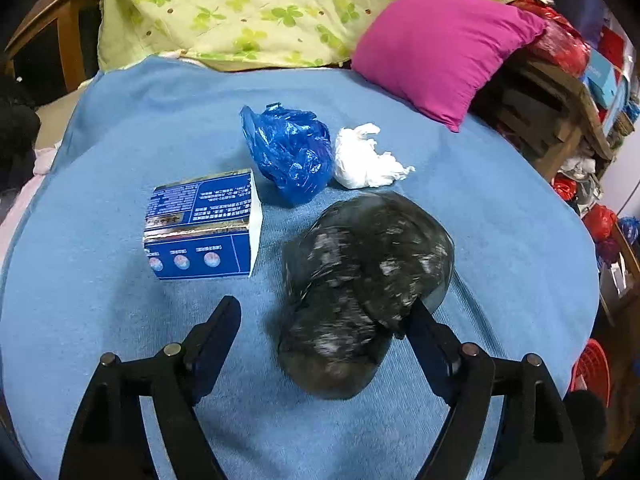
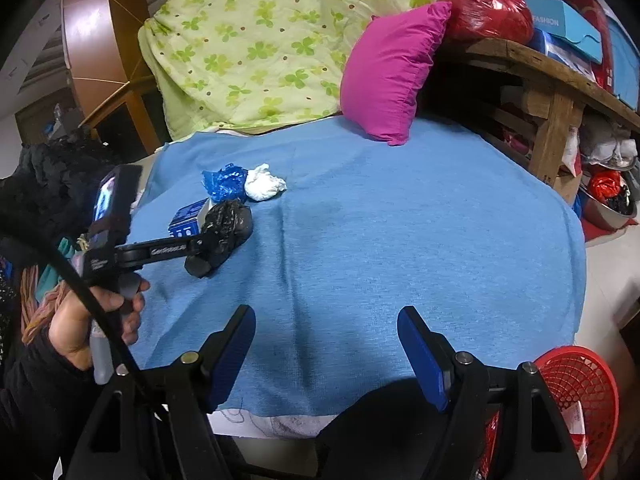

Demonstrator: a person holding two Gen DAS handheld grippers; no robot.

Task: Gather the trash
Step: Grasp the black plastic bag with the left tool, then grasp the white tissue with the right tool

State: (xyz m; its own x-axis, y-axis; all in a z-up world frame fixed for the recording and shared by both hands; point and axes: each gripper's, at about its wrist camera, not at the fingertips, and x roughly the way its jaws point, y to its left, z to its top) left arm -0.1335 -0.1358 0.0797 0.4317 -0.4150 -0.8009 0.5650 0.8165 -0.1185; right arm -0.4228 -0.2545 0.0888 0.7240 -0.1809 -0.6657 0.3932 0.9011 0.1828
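Note:
A crumpled black plastic bag point(image 1: 360, 280) lies blurred on the blue blanket point(image 1: 500, 240), between the fingers of my left gripper point(image 1: 324, 308). The right finger point(image 1: 424, 328) touches the bag; the left finger point(image 1: 220, 328) stands clear of it, so the jaws are open. Beyond it lie a blue printed carton point(image 1: 204, 228), a crumpled blue plastic bag point(image 1: 288, 152) and a white tissue wad point(image 1: 364, 156). In the right wrist view a hand holds the left gripper point(image 2: 208, 248) at the black bag point(image 2: 230, 222). My right gripper point(image 2: 326, 314) hovers open over bare blanket, holding nothing.
A red mesh basket point(image 2: 576, 392) stands on the floor at the blanket's near right corner. A magenta pillow point(image 1: 440, 48) and a green floral quilt point(image 1: 248, 8) lie at the back. A cluttered wooden shelf point(image 2: 552, 92) runs along the right side.

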